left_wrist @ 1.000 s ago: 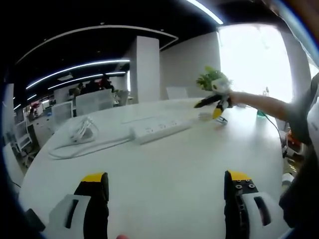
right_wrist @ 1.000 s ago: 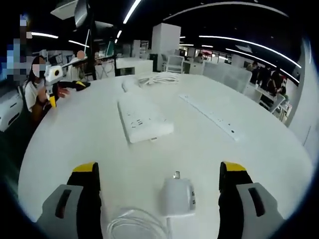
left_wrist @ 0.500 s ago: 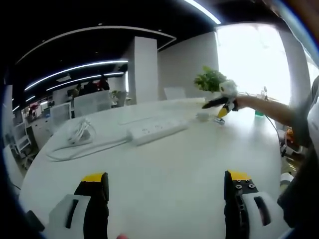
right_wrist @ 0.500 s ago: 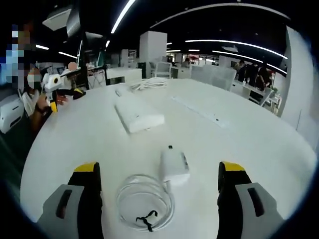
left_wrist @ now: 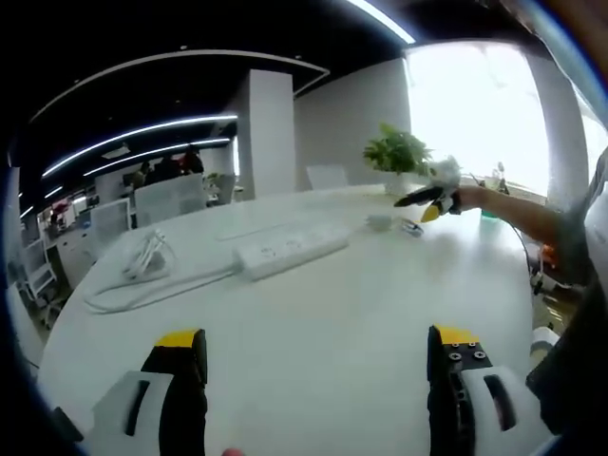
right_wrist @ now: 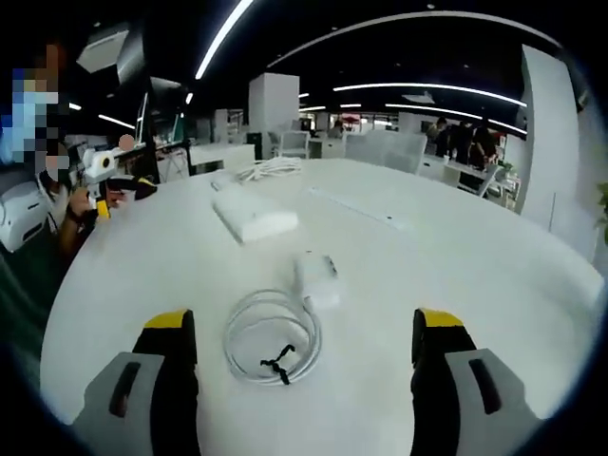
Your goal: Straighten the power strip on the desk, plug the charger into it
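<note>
In the right gripper view, the right gripper [right_wrist: 299, 380] hangs low over the desk [right_wrist: 494, 285] with its jaws spread wide and nothing between them. Just beyond the jaws lies the coiled cable [right_wrist: 274, 337], tied with a small dark band, and the charger [right_wrist: 316, 279] touches the far side of the coil. I think the coil is kept tied so that the cable does not drag when the charger is lifted. Farther from the charger, a little to its left, lies the strip [right_wrist: 252, 213], turned at an angle to the gripper, so it probably needs straightening first. Its own cord [right_wrist: 271, 170] is piled behind it.

In the left gripper view, the left gripper [left_wrist: 318, 389] is also wide open and empty, above bare desk and well apart from everything. From this side the strip [left_wrist: 290, 252] lies in the middle distance, and the charger [left_wrist: 380, 221] is beyond its right end, near the right gripper [left_wrist: 426, 198]. A plant [left_wrist: 394, 152] stands behind the charger. The charger is not yet plugged in; both grippers seem placed for an approach.
</note>
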The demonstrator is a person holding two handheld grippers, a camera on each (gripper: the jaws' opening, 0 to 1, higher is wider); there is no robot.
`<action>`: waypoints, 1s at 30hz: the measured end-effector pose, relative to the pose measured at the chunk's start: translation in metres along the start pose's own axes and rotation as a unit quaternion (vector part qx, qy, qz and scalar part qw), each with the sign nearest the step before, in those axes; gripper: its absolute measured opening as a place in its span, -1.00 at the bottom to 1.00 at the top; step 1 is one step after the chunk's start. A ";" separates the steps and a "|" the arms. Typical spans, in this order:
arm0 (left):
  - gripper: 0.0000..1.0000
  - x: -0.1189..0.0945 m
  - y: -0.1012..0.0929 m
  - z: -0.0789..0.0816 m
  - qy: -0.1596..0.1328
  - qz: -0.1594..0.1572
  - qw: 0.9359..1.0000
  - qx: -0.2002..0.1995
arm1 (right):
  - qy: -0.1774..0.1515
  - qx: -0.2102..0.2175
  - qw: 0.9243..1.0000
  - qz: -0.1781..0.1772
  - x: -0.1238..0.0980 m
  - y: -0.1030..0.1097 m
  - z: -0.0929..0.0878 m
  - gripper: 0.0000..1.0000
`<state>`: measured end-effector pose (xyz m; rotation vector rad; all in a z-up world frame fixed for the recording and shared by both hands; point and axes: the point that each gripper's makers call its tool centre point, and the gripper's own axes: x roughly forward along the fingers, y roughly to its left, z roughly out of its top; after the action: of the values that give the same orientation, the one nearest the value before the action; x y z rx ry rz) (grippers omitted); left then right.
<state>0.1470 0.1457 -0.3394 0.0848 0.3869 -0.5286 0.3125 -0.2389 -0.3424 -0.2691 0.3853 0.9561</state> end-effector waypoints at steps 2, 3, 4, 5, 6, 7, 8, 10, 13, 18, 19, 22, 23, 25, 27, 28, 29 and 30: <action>0.99 0.001 -0.002 0.001 0.000 -0.002 1.000 0.001 | 0.002 0.001 1.000 -0.001 -0.002 -0.001 -0.002 0.89; 0.99 0.001 -0.003 0.001 0.000 -0.003 1.000 0.002 | 0.002 0.001 1.000 -0.004 -0.003 -0.001 -0.003 0.93; 0.99 0.002 -0.004 0.001 0.000 -0.004 1.000 0.002 | 0.002 0.001 1.000 -0.006 -0.003 -0.001 -0.003 0.94; 0.99 0.002 -0.004 0.001 0.000 -0.005 1.000 0.003 | 0.004 0.000 1.000 -0.005 -0.003 -0.002 -0.004 0.92; 0.99 0.002 -0.005 0.002 0.000 -0.005 1.000 0.004 | 0.004 0.000 1.000 -0.004 -0.003 -0.002 -0.004 0.92; 0.99 0.002 -0.005 0.002 0.000 -0.006 1.000 0.004 | 0.005 0.000 1.000 -0.005 -0.003 -0.003 -0.005 0.92; 0.99 0.002 -0.006 0.002 0.000 -0.007 1.000 0.005 | 0.006 -0.001 1.000 -0.007 -0.002 -0.004 -0.006 0.91; 0.99 0.003 -0.006 0.003 0.000 -0.007 1.000 0.005 | 0.006 -0.003 1.000 -0.008 -0.001 -0.004 -0.006 0.89; 0.99 0.003 -0.006 0.003 0.000 -0.008 1.000 0.005 | 0.004 0.000 1.000 -0.007 0.001 -0.006 -0.005 0.88; 0.99 0.004 -0.006 0.003 0.001 -0.009 1.000 0.007 | 0.004 0.001 1.000 -0.005 0.004 -0.009 -0.005 0.88; 0.99 0.004 -0.006 0.004 0.000 -0.009 1.000 0.007 | 0.004 0.001 1.000 -0.004 0.006 -0.009 -0.005 0.87; 0.99 0.003 -0.004 0.005 -0.003 -0.007 1.000 0.006 | 0.003 -0.002 1.000 -0.002 0.010 -0.010 -0.003 0.86; 0.99 0.003 -0.003 0.004 -0.002 -0.007 1.000 0.005 | 0.002 -0.001 1.000 -0.001 0.012 -0.010 -0.003 0.85; 0.99 0.004 -0.003 0.004 -0.002 -0.006 1.000 0.006 | 0.005 0.000 1.000 0.000 0.015 -0.011 -0.003 0.85; 0.99 0.003 -0.003 0.003 -0.001 -0.007 1.000 0.005 | 0.004 0.000 1.000 0.005 0.019 -0.008 -0.001 0.84; 0.99 0.003 -0.002 0.003 -0.001 -0.007 1.000 0.006 | 0.003 0.000 1.000 0.006 0.021 -0.008 0.000 0.84; 0.99 0.003 -0.002 0.003 -0.001 -0.006 1.000 0.006 | 0.002 0.000 1.000 0.008 0.022 -0.008 0.001 0.84; 0.99 0.003 -0.001 0.003 -0.002 -0.006 1.000 0.005 | 0.002 0.000 1.000 0.010 0.024 -0.008 0.002 0.84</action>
<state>0.1497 0.1426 -0.3375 0.0910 0.3821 -0.5425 0.3315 -0.2249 -0.3506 -0.2675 0.3922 0.9747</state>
